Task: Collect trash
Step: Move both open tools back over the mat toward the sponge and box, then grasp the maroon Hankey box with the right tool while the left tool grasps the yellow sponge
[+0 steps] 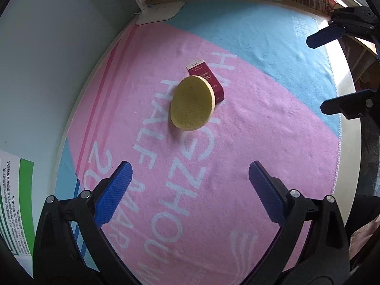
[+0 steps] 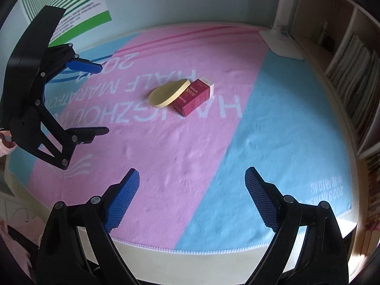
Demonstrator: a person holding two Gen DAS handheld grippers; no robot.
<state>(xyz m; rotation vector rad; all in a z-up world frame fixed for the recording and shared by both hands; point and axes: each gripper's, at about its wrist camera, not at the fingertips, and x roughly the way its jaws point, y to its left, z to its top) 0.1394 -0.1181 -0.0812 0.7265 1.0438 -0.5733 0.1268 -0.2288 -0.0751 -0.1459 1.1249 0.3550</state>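
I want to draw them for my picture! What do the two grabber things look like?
Both look alike. The left hand-held gripper has a black frame of angular struts joined by round silver bolts. Its two fingers end in long bright blue pads with a bumpy, dotted texture. The right hand-held gripper is built the same: black arms, silver bolts, blue textured pads. No cables show.

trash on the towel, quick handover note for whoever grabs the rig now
Left hand-held gripper: open, holding nothing, above the towel.
Right hand-held gripper: open, holding nothing, near the towel's edge.
Trash: yellow sponge leans on the red box, both mid-towel, between the two grippers.
Done: nothing picked up yet.
Left: grab sponge and box. No bin shows in either view.
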